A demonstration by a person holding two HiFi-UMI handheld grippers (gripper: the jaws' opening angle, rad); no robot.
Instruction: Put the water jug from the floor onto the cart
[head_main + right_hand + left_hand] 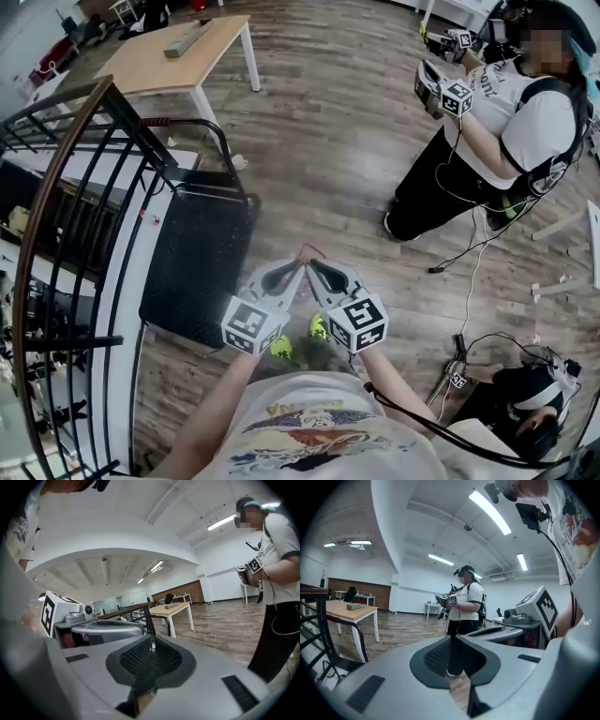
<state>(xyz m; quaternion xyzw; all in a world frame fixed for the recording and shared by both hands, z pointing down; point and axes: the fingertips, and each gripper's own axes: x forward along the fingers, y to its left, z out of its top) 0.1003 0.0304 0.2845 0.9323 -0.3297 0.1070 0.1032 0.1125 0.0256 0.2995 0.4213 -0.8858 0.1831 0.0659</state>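
Leftmost, a black railing (56,187) curves along the left side of the cart (197,253), whose flat black deck lies bare with its handle at the far end; a wooden table (159,61) stands beyond the cart. Just right of the cart's near corner, the left gripper (298,270) and right gripper (314,270) hang side by side, tips almost touching, each with jaws pressed together on nothing. Well right of the cart stands another person (487,141). Where the jug is cannot be told.
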